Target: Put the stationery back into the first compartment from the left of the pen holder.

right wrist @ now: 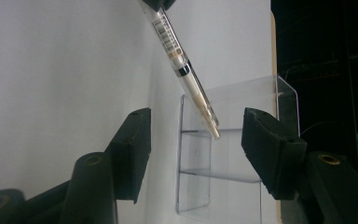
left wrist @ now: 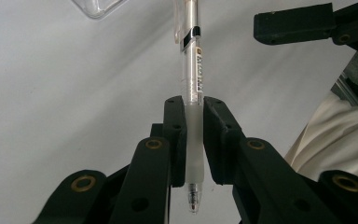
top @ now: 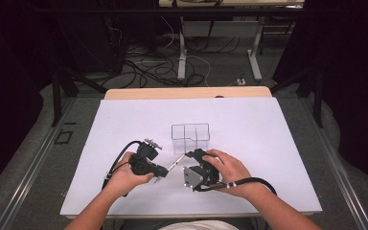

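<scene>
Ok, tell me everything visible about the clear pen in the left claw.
The clear plastic ballpoint pen has a see-through barrel, a frosted soft grip sleeve, a black band, a printed label with a barcode, and a clip at its far end. The left claw is shut on the grip sleeve, with the metal writing tip sticking out behind the pads. Its far end lies between the open pads of the right claw, touching neither, in front of the clear divided plastic organiser.
</scene>
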